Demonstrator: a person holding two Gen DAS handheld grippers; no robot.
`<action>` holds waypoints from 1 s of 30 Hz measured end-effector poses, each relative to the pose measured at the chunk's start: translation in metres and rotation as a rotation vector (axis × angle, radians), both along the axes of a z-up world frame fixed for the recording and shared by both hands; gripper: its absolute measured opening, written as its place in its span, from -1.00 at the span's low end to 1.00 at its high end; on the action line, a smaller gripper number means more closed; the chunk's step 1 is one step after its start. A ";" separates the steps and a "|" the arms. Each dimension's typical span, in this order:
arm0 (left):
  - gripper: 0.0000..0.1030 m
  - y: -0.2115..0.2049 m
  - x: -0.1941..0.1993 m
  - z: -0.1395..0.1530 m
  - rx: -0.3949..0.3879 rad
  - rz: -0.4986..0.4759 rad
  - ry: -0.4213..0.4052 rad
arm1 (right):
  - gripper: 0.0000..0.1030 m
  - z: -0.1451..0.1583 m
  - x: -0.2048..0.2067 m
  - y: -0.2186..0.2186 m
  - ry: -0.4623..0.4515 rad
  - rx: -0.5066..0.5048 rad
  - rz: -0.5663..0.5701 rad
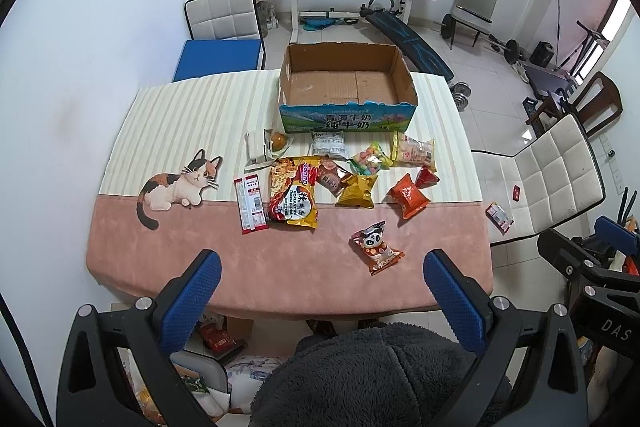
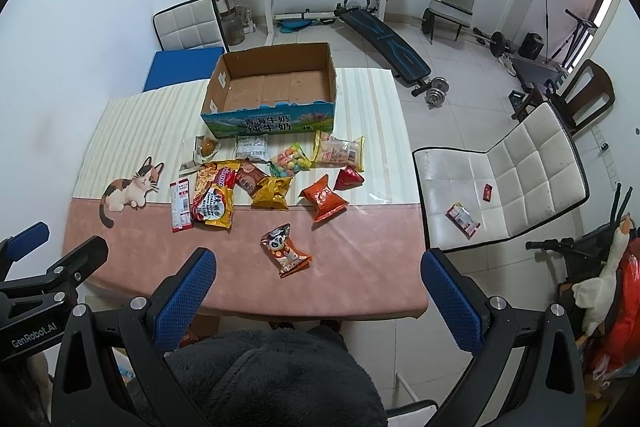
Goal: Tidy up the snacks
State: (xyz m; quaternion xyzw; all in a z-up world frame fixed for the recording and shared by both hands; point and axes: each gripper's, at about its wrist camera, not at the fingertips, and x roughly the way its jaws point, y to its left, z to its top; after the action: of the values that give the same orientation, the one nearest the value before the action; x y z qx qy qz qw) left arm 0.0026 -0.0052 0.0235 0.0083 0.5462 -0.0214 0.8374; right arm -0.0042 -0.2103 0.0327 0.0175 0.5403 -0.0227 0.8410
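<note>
Several snack packets lie in a loose cluster mid-table: a large yellow-red noodle bag (image 1: 294,193), an orange packet (image 1: 408,195), a yellow packet (image 1: 357,190), and a panda-print packet (image 1: 376,247) (image 2: 285,249) alone nearer me. Behind them stands an empty cardboard box (image 1: 346,83) (image 2: 272,87) with a blue printed front. My left gripper (image 1: 322,287) hangs open above the table's near edge, holding nothing. My right gripper (image 2: 318,285) is also open and empty, at the same near edge, its fingers well short of the panda packet.
The table (image 1: 160,259) wears a pink and striped cloth with a cat print (image 1: 176,185). A white chair (image 2: 500,183) at the right holds two small packets (image 2: 463,219). Another white chair and a blue pad sit behind the table. Gym equipment fills the far floor. A dark fleece garment lies below me.
</note>
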 end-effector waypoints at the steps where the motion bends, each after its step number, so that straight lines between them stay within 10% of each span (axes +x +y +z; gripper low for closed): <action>1: 1.00 0.001 0.001 0.000 0.000 -0.001 -0.002 | 1.00 0.000 -0.001 0.000 -0.001 0.001 0.000; 30: 1.00 0.005 0.013 -0.011 0.009 0.026 -0.027 | 1.00 -0.012 0.020 -0.008 -0.009 0.044 -0.016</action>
State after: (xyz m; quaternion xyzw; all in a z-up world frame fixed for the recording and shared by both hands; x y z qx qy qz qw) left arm 0.0159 -0.0006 0.0126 0.0052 0.5352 -0.0082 0.8447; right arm 0.0159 -0.2188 0.0209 0.0403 0.5366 -0.0175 0.8427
